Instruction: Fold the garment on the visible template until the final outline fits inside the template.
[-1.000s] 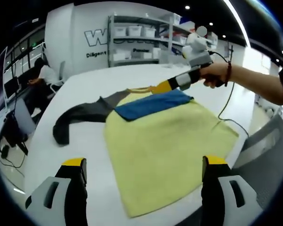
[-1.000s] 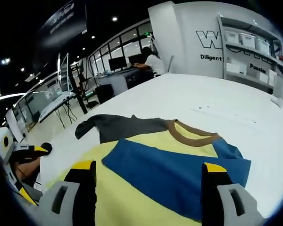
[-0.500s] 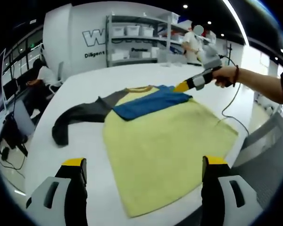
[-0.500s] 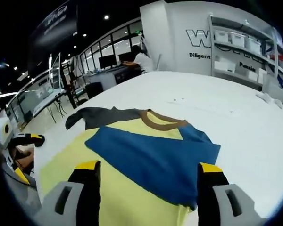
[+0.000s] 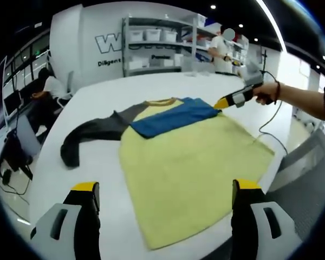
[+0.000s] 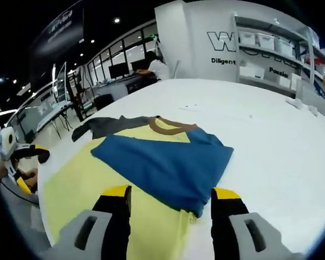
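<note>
Shirt [image 5: 189, 157] lies flat mid-tabletop [image 5: 97, 97], yellow body spread toward the near edge, brown collar [image 5: 160, 102] toward the far edge. Blue sleeve [image 6: 162, 162] is already folded across the chest; dark grey sleeve [image 5: 89, 132] trails out unfolded toward the tabletop's left edge. No separate template outline I can make out.

Left tongs [image 5: 162, 203]: jaws wide apart, empty, held off the near edge w/ the hem between them. Right tongs [image 6: 170, 208]: also open, empty, above the shoulder end, just short of the blue sleeve's cuff corner; seen from the left gripper view, right tongs [image 5: 223, 102] sit beside that corner, not touching cloth as far as I can tell.

Key relation: the grey sleeve runs sideways away from the body, on the left-hand side, so left tongs look nearer to it. Prob. next fold = that sleeve inward.
</note>
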`<state>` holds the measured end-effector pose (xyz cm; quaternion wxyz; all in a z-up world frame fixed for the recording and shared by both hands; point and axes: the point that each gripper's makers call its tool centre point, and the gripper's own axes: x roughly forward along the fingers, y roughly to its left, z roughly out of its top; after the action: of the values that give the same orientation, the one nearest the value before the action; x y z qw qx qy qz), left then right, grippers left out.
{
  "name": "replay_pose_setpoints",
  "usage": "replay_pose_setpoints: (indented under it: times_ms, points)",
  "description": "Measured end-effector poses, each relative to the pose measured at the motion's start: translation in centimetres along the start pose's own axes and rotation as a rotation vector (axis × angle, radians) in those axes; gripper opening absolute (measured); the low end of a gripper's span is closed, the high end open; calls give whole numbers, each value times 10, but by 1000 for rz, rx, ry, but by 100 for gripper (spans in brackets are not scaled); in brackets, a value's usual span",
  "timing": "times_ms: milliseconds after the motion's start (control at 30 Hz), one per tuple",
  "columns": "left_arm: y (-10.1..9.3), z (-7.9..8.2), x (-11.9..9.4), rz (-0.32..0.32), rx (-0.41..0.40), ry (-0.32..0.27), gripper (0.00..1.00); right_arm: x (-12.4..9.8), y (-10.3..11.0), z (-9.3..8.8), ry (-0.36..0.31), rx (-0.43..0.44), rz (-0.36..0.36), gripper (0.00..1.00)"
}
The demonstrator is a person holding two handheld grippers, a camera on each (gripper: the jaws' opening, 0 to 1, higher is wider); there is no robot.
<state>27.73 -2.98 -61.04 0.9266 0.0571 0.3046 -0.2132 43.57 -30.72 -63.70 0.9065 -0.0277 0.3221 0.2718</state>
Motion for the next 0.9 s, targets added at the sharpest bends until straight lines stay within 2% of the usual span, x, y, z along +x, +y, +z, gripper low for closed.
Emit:
replay_pose_setpoints:
  times_ms: [267,400,567,667,900]
  points:
    - [2,0,0,11,0,-2,99,-6,-17,-20,29,-38,-38,29]
    - [3,1,0,14,-10,-5,99,-5,-25,-26,36,-101,-53,19]
    - [4,-1,0,16,-9,2,99,-4,-33,-31,32,-119,-76,4]
    - [4,-2,0,17,-11,5,99,-3,-32,-32,24,-135,-69,0]
    - [5,-3,0,21,-10,13,99,-4,-29,-36,22,-153,-82,0]
